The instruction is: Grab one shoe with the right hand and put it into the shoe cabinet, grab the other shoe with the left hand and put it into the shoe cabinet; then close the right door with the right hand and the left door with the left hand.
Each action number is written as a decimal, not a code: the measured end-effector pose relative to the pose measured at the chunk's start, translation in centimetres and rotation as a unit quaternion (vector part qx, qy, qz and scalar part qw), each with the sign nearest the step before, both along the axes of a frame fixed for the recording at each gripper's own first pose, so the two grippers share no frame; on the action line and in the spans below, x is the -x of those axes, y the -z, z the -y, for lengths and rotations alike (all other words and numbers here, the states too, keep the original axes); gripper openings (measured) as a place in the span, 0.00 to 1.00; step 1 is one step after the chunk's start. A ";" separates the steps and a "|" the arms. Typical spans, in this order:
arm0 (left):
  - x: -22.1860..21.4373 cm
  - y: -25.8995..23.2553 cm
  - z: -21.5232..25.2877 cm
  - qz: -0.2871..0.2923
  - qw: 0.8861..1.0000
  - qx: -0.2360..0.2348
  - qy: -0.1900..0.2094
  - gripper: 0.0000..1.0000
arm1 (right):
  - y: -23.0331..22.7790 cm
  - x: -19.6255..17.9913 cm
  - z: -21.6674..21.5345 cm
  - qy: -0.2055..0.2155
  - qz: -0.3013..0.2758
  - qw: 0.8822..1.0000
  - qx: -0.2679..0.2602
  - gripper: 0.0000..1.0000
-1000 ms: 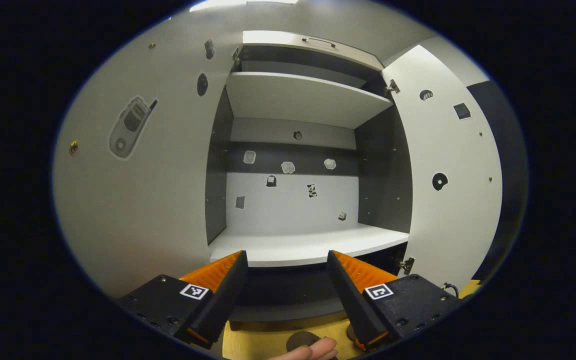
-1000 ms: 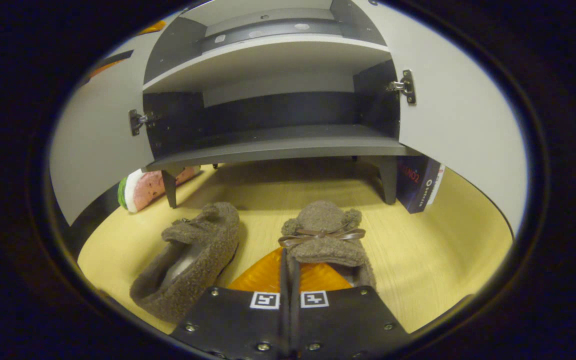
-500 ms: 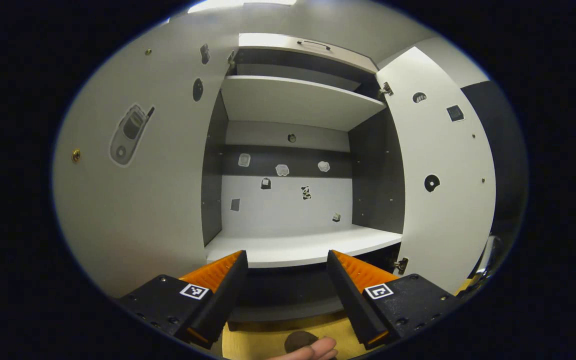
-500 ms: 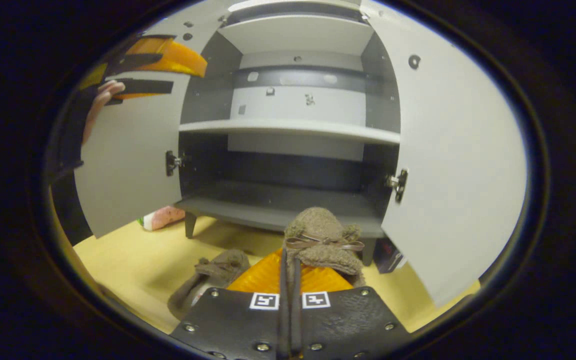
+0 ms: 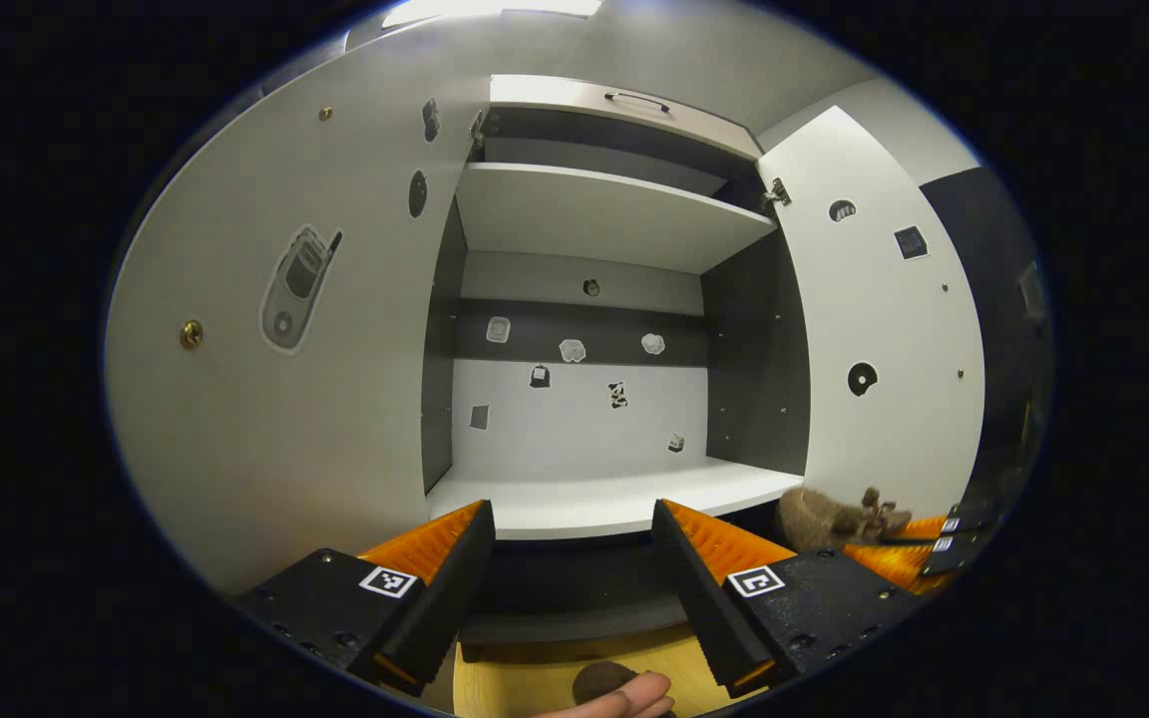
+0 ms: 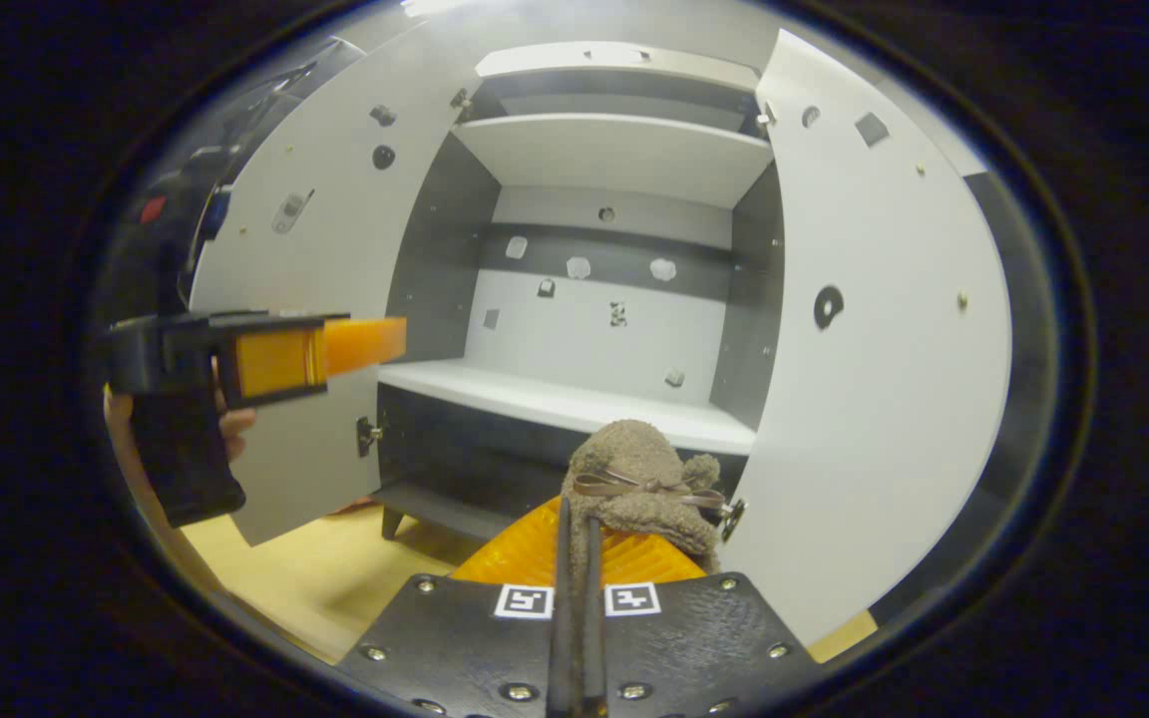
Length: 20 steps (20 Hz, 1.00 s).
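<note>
Shoe point(image 6: 646, 487), fuzzy brown with a bow, is pinched by the right gripper point(image 6: 574, 558), jaws clenched on its rear edge so the toe points at the shoe cabinet point(image 6: 624, 150). It hangs in front of the middle shelf point(image 6: 574, 399), probably about to go in. Left gripper point(image 5: 570, 558) hovers spread and empty facing the same shelf. Both doors stand wide; right door point(image 6: 874, 359) is close beside the shoe, nothing blocks the shelf.

A brown fuzzy shoe point(image 6: 642, 479) with a small ribbon bow is lifted, toe forward. The shoe cabinet point(image 6: 624, 394) at twelve o'clock stands open.
</note>
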<state>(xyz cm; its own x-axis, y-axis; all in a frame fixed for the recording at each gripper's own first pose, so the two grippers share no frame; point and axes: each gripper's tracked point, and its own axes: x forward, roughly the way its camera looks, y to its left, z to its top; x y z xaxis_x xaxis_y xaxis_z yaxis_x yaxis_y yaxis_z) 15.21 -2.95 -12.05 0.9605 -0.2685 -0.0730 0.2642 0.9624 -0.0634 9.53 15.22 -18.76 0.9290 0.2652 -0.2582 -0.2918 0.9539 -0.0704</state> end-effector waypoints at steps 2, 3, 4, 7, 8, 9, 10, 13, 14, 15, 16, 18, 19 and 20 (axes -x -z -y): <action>0.1 -0.2 -0.1 0.001 1.000 0.005 -0.001 0.97 | -3.4 -1.1 0.3 0.010 0.012 1.000 0.012 0.05; 0.1 -0.2 -0.1 -0.001 1.000 0.009 0.000 0.97 | -5.0 -1.6 0.1 0.011 0.017 1.000 0.011 0.05; 0.1 0.0 0.0 -0.004 1.000 0.011 0.001 0.97 | -6.4 -2.1 -0.3 0.006 0.021 1.000 0.009 0.04; 0.1 0.2 -0.1 -0.011 1.000 0.014 0.003 0.97 | -9.1 -4.2 -1.4 -0.009 0.021 1.000 0.004 0.05; -0.2 0.3 0.0 -0.010 1.000 0.013 0.004 0.96 | -9.7 -5.2 -1.5 -0.009 0.015 1.000 -0.003 0.05; 0.0 0.2 0.1 -0.009 1.000 0.011 0.007 0.96 | -10.1 -6.3 -1.7 -0.009 0.007 1.000 -0.011 0.05; 0.1 0.2 0.3 -0.008 1.000 0.010 0.013 0.96 | -10.5 -7.6 -1.8 -0.008 0.000 1.000 -0.017 0.05; 0.0 0.5 0.4 -0.014 1.000 0.014 0.013 0.96 | -10.9 -12.8 -1.4 0.016 -0.020 0.999 -0.021 0.04; -0.1 0.6 0.4 -0.016 1.000 0.016 0.012 0.96 | -10.9 -14.9 -1.5 0.025 -0.025 0.999 -0.018 0.05; -0.1 0.8 0.5 -0.020 1.000 0.016 0.013 0.96 | -10.6 -16.9 -1.4 0.033 -0.031 0.999 -0.016 0.05; -0.1 0.9 0.6 -0.022 1.000 0.015 0.013 0.97 | -10.0 -18.7 -1.4 0.037 -0.042 0.998 -0.008 0.02; -0.1 1.0 0.6 -0.024 1.000 0.017 0.010 0.97 | -8.5 -22.1 -1.2 0.048 -0.066 0.997 0.005 0.05; -0.1 1.0 0.7 -0.025 0.999 0.020 0.009 0.97 | -7.5 -23.6 -1.4 0.049 -0.077 0.996 0.008 0.05; 0.0 1.0 0.9 -0.027 0.999 0.021 0.013 0.97 | -6.7 -24.8 -1.3 0.050 -0.082 0.995 0.015 0.05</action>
<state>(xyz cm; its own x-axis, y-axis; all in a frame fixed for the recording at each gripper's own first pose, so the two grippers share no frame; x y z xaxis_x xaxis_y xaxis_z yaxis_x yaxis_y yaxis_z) 15.21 -3.88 -13.07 0.9484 -0.2966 -0.1117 0.2836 0.9516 -0.1187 34.36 16.53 -12.06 0.8949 0.1635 -0.4153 -0.2053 0.9770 -0.0576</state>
